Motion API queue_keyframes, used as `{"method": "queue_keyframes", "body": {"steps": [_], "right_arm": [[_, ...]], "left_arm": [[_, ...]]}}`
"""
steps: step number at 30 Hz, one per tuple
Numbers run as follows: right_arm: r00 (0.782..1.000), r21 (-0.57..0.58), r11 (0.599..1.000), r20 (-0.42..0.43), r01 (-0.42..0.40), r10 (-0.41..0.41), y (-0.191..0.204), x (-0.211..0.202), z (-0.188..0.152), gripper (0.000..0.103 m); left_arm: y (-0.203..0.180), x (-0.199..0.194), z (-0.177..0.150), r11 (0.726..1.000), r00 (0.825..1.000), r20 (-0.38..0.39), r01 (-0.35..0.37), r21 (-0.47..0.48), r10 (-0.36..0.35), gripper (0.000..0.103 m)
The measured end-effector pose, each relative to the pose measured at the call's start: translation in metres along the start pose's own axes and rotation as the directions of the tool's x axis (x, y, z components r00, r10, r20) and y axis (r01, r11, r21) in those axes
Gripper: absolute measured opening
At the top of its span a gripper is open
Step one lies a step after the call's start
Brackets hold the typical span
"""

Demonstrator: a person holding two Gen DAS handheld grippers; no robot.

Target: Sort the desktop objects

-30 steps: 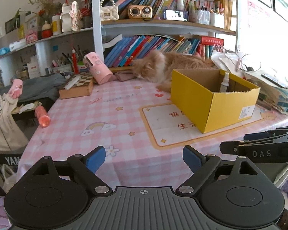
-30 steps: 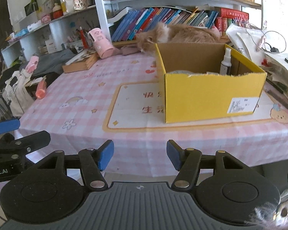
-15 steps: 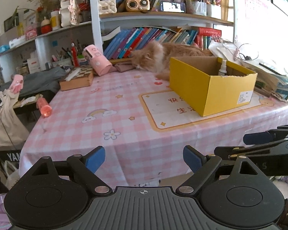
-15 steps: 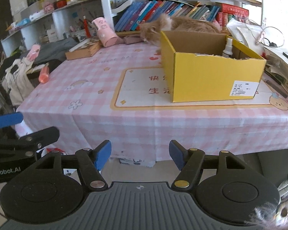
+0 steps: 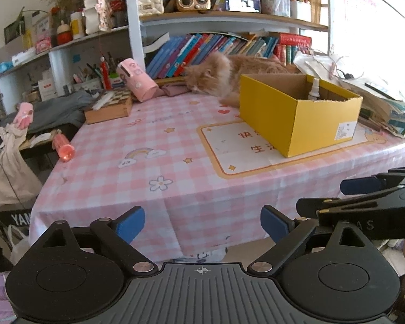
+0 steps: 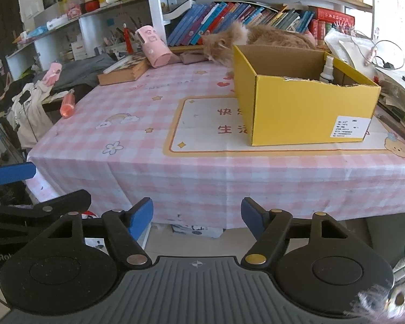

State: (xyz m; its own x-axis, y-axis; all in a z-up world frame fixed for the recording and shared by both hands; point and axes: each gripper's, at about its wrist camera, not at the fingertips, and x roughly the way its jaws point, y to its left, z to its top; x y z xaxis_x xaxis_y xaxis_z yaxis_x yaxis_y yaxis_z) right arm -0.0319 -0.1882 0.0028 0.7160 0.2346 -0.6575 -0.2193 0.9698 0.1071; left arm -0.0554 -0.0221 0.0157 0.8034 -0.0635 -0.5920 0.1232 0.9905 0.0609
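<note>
A yellow cardboard box [image 5: 297,118] [image 6: 305,110] stands open on the right of the pink checked table [image 5: 159,162] [image 6: 137,140], with a small white spray bottle [image 5: 314,89] [image 6: 327,70] upright inside it. A red-orange tube [image 5: 63,147] [image 6: 67,106] lies at the table's left edge. My left gripper [image 5: 202,225] hangs off the near edge, jaws opening wider, nothing between them. My right gripper [image 6: 196,217] is likewise off the edge, jaws opening and empty.
An orange cat [image 5: 229,77] [image 6: 253,40] lies behind the box. A wooden chess box [image 5: 108,108] and a pink case [image 5: 137,83] sit at the back left. Bookshelves rise behind. Papers and cables [image 6: 364,54] crowd the right side. Clothes [image 6: 32,102] hang at the left.
Both grippers have drawn back from the table, so its front edge and hanging cloth now show. Both sets of jaws stand wider apart, the right one more so.
</note>
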Motion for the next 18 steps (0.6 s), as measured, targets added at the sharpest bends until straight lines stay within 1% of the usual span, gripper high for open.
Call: {"method": "queue_keyframes", "body": {"steps": [3, 5, 8, 13, 18], "right_arm": [[1.000, -0.013, 1.000, 0.004, -0.002, 0.002, 0.0016, 0.0002, 0.0018, 0.071], [1.000, -0.016, 1.000, 0.007, 0.000, 0.000, 0.0017, -0.0002, 0.0027, 0.073], [1.000, -0.011, 1.000, 0.006, 0.005, -0.005, -0.0007, -0.0009, 0.0035, 0.076], [1.000, -0.011, 1.000, 0.002, 0.009, -0.009, -0.0024, -0.0007, 0.0045, 0.077], [1.000, -0.016, 1.000, -0.006, 0.005, -0.005, -0.0027, 0.0002, 0.0046, 0.078]], "left_arm": [[0.0021, 0.0011, 0.0006, 1.000, 1.000, -0.009, 0.002, -0.017, -0.002, 0.096], [0.0032, 0.0014, 0.0013, 1.000, 1.000, -0.010, 0.001, -0.024, -0.001, 0.100], [0.0049, 0.0013, 0.0016, 0.999, 1.000, -0.005, -0.003, -0.040, 0.003, 0.101], [0.0076, 0.0046, 0.0015, 0.998, 1.000, -0.023, -0.009, -0.063, 0.008, 0.102], [0.0060, 0.0065, 0.0020, 0.998, 0.999, -0.032, -0.016, -0.057, 0.014, 0.102]]}}
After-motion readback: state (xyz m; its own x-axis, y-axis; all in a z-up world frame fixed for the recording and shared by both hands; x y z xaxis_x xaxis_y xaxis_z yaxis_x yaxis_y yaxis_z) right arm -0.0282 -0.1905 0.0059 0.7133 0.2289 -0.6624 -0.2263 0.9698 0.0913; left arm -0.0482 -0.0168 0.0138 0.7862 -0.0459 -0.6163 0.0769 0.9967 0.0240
